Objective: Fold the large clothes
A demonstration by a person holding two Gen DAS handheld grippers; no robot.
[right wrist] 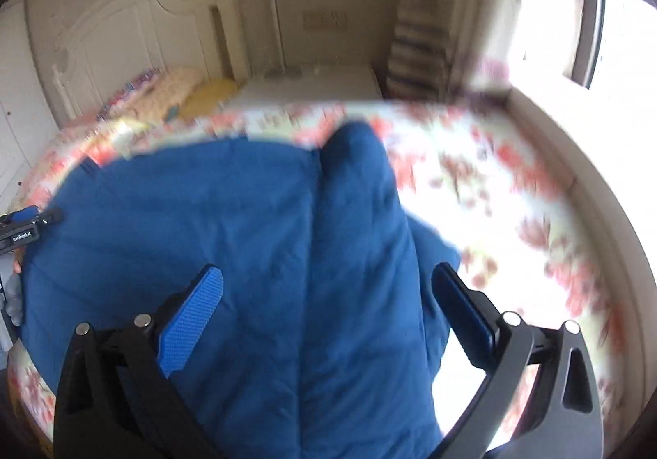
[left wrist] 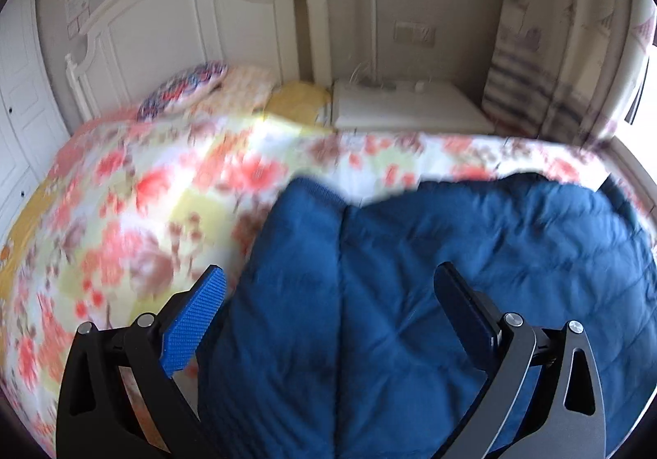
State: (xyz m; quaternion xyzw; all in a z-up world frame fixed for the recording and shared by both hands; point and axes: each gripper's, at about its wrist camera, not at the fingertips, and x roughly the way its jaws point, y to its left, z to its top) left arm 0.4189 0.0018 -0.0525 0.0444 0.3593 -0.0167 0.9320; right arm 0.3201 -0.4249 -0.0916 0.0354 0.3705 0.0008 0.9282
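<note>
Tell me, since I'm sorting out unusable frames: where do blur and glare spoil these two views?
Left wrist view: the floral bedspread is smeared by motion blur, while the left tongs stay sharp. Right wrist view: the window blows out white, washing out the bedspread beside the blue jacket; the right tongs stay sharp.

Both wrist cameras looked down and forward from close above the quilted dark-blue padded garment, facing the white panelled headboard beyond it. The left view sat over its left part, the right over its right; both shared the garment's central seam.
</note>
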